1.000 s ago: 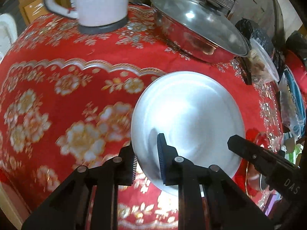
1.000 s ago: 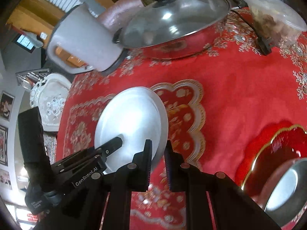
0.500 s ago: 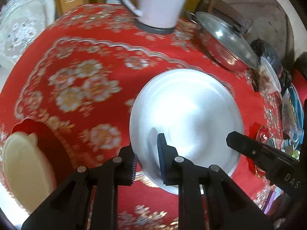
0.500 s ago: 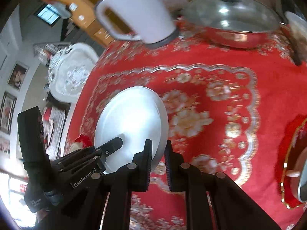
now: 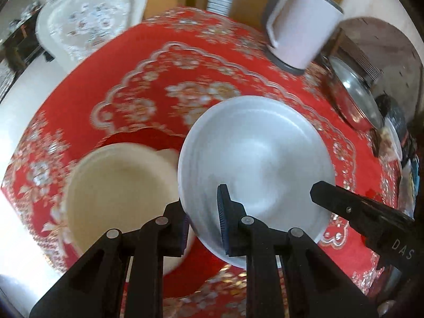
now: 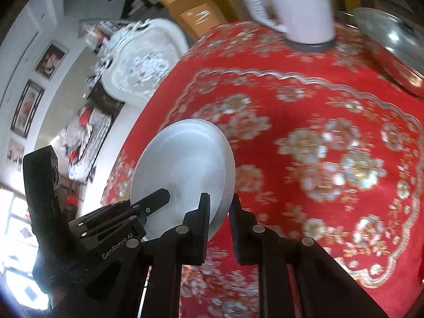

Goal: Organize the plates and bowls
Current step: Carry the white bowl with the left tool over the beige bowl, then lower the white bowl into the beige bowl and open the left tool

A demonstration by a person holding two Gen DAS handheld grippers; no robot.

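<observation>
A round silver metal plate [image 5: 257,159] is held above the red flowered tablecloth by both grippers. My left gripper [image 5: 202,220] is shut on its near rim. My right gripper [image 6: 220,220] is shut on the opposite rim of the same silver plate [image 6: 185,164]; its black finger shows in the left wrist view at the lower right. Just left of the held plate, a cream bowl [image 5: 119,185] rests on a red plate [image 5: 143,137] on the table. The silver plate's edge overlaps the bowl's right side in the left wrist view.
A white jug [image 5: 299,26] with a grey base stands at the far side of the table. A steel pan with a glass lid [image 5: 352,92] sits to the right. A white ornate chair [image 5: 87,13] stands beyond the table's left edge.
Both grippers carried the silver plate leftward across the table. The cream bowl on the red plate has come into view beside it; the jug and pan have slid to the right.
</observation>
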